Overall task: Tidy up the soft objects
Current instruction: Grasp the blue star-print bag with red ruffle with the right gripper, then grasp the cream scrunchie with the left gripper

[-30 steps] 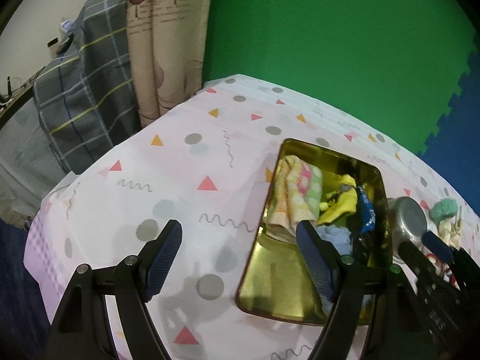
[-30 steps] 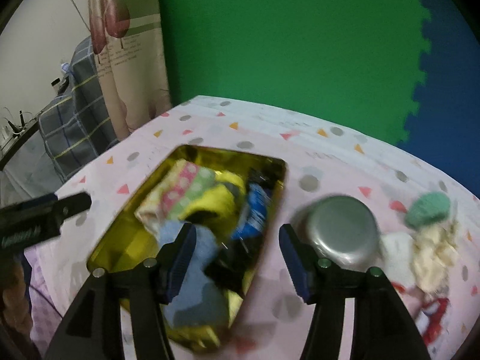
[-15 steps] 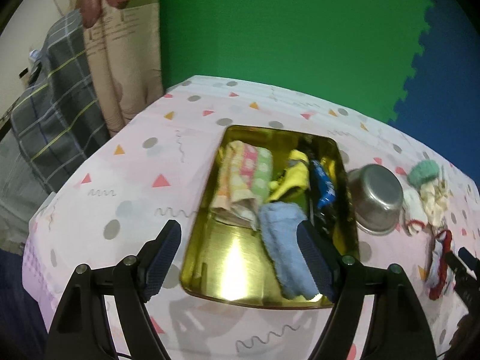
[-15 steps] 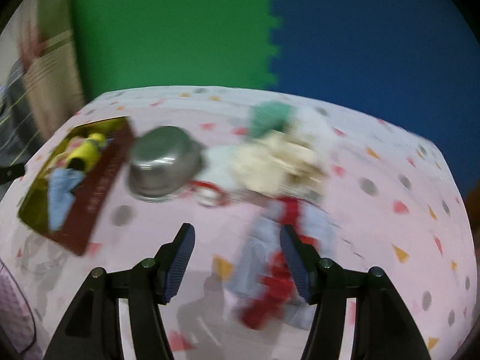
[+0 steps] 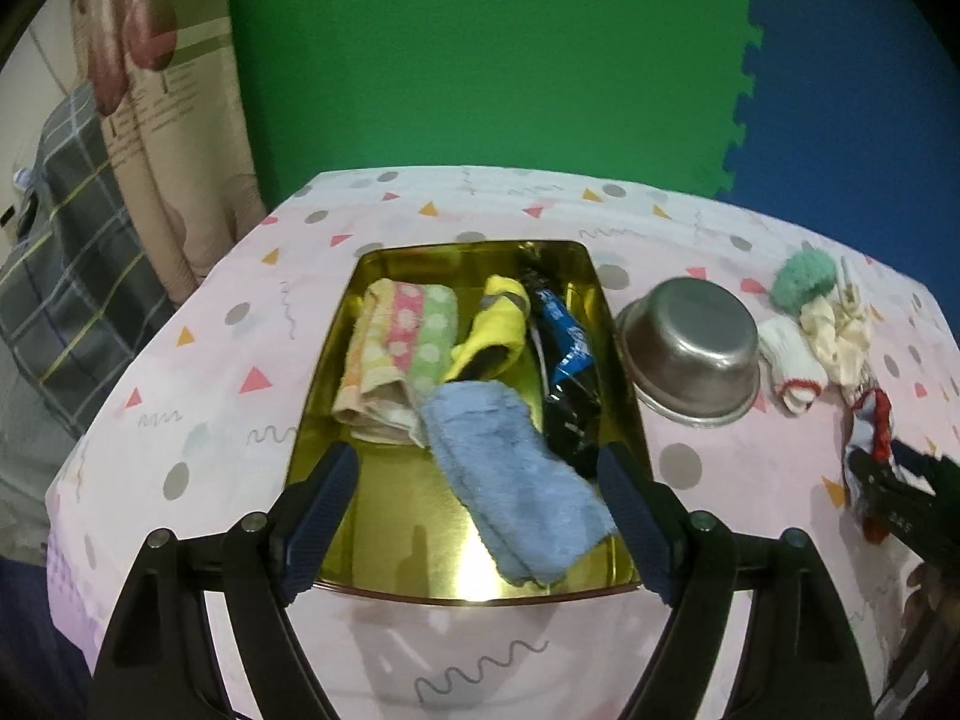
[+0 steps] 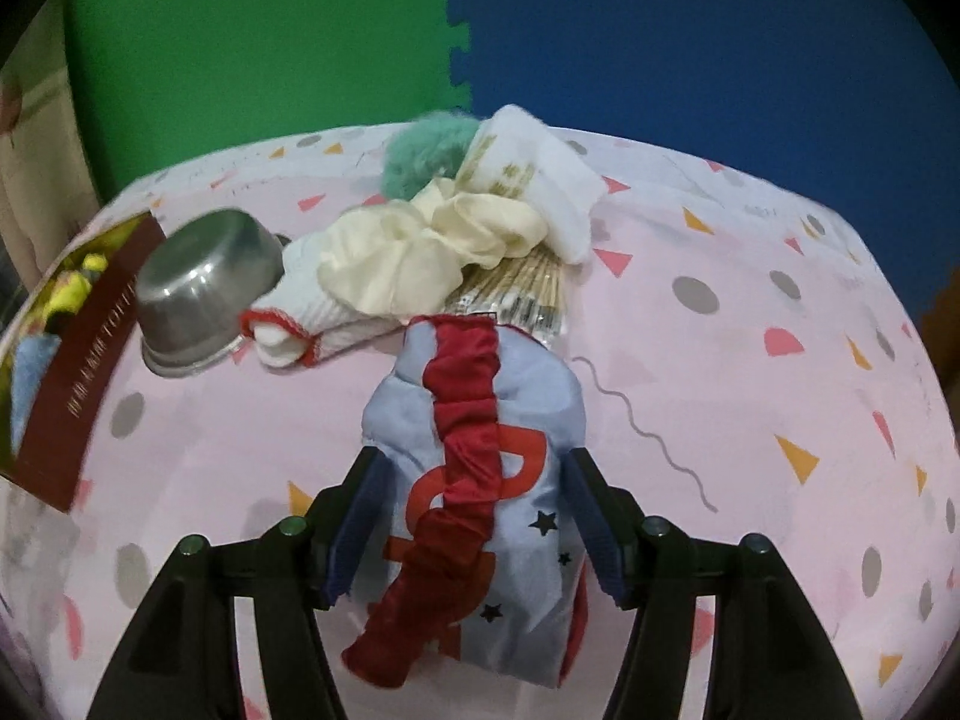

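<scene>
A pale-blue padded pouch with a gathered red band down its middle lies flat on the pink patterned counter, just in front of a heap of other soft things: a cream scrunchie, a white sock with red trim and a teal fluffy piece. It looks light, limp and slick-skinned, so it would likely sag and slide if pinched by an edge; taking it across the puffy middle, over the red band, seems the surer hold. The right claw straddles the pouch, its jaws opening, pads on either side with no pressing visible. To the left, past an upturned steel bowl, the gold tin tray already holds a folded spotted towel, a blue cloth and a yellow item. The left claw hangs over the tray's near end, jaws opening, with nothing gripped.
</scene>
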